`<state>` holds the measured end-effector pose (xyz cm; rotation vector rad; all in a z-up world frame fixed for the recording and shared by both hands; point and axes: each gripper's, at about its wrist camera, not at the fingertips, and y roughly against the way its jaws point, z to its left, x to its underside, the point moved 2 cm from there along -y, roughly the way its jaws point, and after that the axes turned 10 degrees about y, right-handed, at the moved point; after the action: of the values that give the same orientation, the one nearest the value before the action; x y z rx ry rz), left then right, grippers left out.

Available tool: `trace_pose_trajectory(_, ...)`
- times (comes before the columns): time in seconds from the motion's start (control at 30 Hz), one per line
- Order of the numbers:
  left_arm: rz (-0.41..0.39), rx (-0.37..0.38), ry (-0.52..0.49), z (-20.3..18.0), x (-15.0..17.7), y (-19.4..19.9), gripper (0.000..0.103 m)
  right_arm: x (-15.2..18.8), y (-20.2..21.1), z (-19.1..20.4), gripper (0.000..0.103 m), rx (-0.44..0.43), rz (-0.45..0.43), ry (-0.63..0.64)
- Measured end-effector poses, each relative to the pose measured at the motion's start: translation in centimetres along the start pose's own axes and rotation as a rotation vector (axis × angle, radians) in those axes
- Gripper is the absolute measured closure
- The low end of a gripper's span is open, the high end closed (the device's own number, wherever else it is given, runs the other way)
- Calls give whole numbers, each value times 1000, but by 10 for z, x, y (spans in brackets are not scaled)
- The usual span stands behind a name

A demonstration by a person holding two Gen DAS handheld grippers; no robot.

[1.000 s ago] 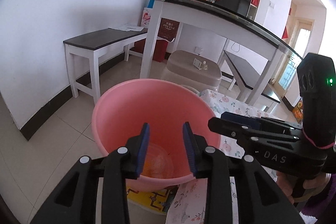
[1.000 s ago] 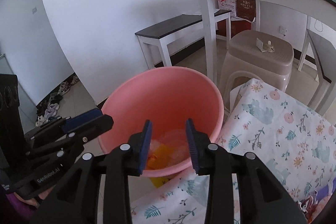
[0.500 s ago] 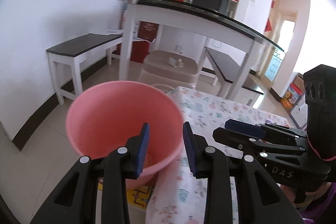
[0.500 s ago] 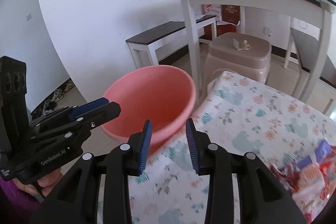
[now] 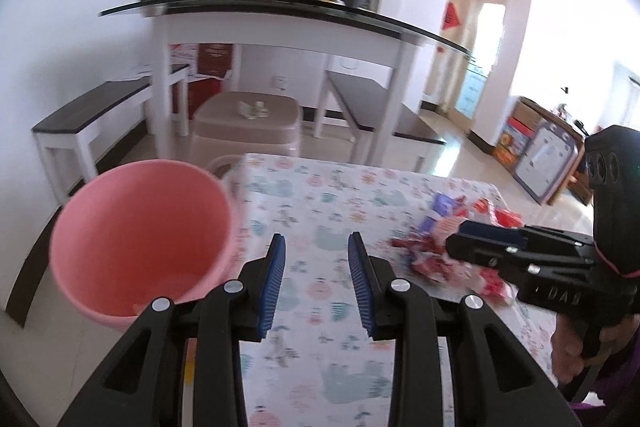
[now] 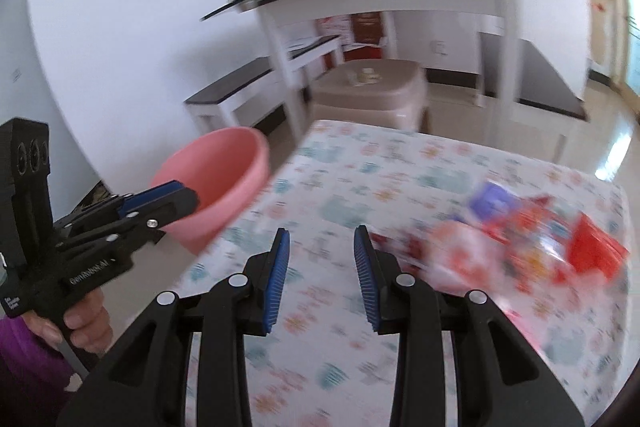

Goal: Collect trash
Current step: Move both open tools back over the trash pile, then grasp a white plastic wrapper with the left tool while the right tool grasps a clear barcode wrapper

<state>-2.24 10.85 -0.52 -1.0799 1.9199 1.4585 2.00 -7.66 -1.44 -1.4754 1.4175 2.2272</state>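
Left wrist view: the left gripper [image 5: 316, 281] is occupying the lower centre of the frame, its blue pads standing partly apart with nothing between them, above the floral tablecloth [image 5: 320, 203]. The pink bucket [image 5: 140, 235] is sitting at the left of the frame, just beside the table's edge. A pile of red and white wrappers [image 5: 448, 247] is lying on the cloth at the right of the frame, with the right gripper [image 5: 460, 247] reaching in over it.

Right wrist view: the right gripper [image 6: 320, 279] is likewise showing partly parted, empty jaws at lower centre. The wrappers [image 6: 532, 247] are appearing blurred at the right, the bucket [image 6: 216, 183] at the left, behind the left gripper [image 6: 188, 199].
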Motion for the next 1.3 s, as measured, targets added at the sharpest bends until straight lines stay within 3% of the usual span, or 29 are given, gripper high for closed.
trace_pose_trajectory(0.23,66,94,-110,-55,8,-25,72,40,42,-70,68,146,-12,-141)
trace_pose_trajectory(0.3,86,118,-140,-71,11,-34,72,47,48,-84,57,170,-13,-177)
trace_pose_trajectory(0.5,152,168,-222,-120,21,-65,71,65,57,-114,57,207,-21,-242)
trace_pose_trajectory(0.63,168,151,-261,-141,24,-85,71,72,57,-127,57,205,-21,-265)
trace_pose_trajectory(0.83,186,84,-290,-149,27,-111,72,73,49,-136,57,188,-20,-277)
trace_pose_trajectory(0.9,183,63,-306,-149,28,-115,81,73,44,-139,57,178,-14,-283)
trace_pose_trajectory(0.97,190,68,-304,-147,28,-116,92,73,40,-142,57,168,-8,-290)
trace_pose_trajectory(1.3,135,95,-251,-132,17,-91,97,54,31,-141,57,127,-25,-257)
